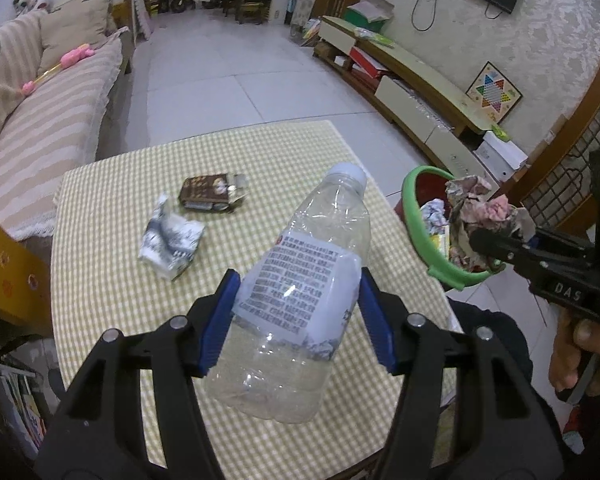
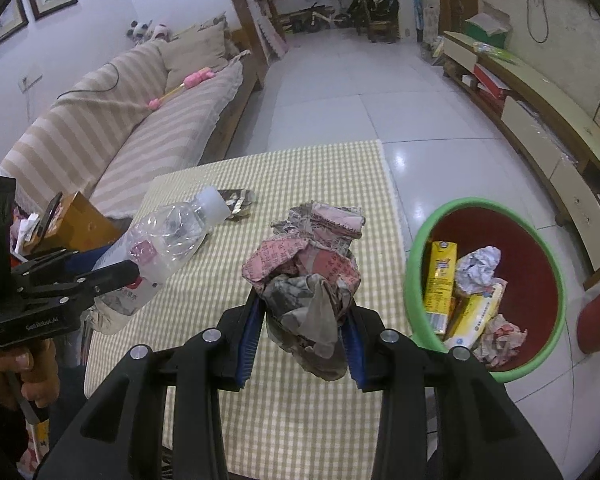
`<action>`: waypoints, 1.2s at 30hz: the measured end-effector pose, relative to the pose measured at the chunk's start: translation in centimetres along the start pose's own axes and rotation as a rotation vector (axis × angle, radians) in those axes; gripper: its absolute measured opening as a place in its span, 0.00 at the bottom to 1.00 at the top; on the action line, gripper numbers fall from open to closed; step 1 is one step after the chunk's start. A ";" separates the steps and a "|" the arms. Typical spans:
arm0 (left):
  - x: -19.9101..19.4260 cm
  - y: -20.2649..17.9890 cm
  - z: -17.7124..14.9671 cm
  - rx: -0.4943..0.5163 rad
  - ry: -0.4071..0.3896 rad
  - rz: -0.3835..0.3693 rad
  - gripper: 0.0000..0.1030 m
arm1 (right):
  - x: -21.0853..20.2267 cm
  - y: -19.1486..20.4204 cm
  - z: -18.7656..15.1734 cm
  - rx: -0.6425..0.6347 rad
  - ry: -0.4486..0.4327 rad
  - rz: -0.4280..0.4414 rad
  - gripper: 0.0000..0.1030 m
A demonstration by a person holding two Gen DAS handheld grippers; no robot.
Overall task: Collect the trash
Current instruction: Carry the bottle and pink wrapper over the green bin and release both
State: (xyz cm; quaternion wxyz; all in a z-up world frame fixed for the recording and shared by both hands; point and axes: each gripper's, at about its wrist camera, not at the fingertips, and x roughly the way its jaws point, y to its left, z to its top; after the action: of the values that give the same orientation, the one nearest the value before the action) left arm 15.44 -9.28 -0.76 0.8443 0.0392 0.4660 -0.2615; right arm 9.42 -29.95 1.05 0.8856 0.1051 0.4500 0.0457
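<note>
Right wrist view: right gripper [image 2: 300, 328] clamps crumpled newspaper [image 2: 310, 276], green-rimmed bin [image 2: 414, 272] just right; left gripper [image 1: 296, 320] clamps plastic bottle [image 1: 300, 280], cap pointing far, farther from bin

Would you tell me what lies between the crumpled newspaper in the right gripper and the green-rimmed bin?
Nothing: in the right wrist view, only bare checked tablecloth and floor separate the crumpled newspaper from the bin.
</note>
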 end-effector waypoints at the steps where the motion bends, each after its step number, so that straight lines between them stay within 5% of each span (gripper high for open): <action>1: 0.1 -0.3 0.2 0.002 -0.001 -0.004 0.55 | -0.2 -0.4 0.0 0.006 -0.004 -0.004 0.34; 22: 5.8 -11.8 6.8 0.108 0.021 -0.140 0.55 | -3.5 -12.4 1.4 0.193 -0.085 -0.122 0.34; 36: 11.6 -19.1 9.2 0.126 0.097 -0.195 0.55 | -2.6 -20.5 -0.6 0.314 -0.045 -0.202 0.34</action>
State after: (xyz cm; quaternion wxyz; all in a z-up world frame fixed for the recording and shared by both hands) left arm 18.31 -33.25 -1.52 0.7871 0.0593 0.4908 -0.3688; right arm 7.18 -50.32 -1.90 0.8682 0.1972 0.4402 -0.1163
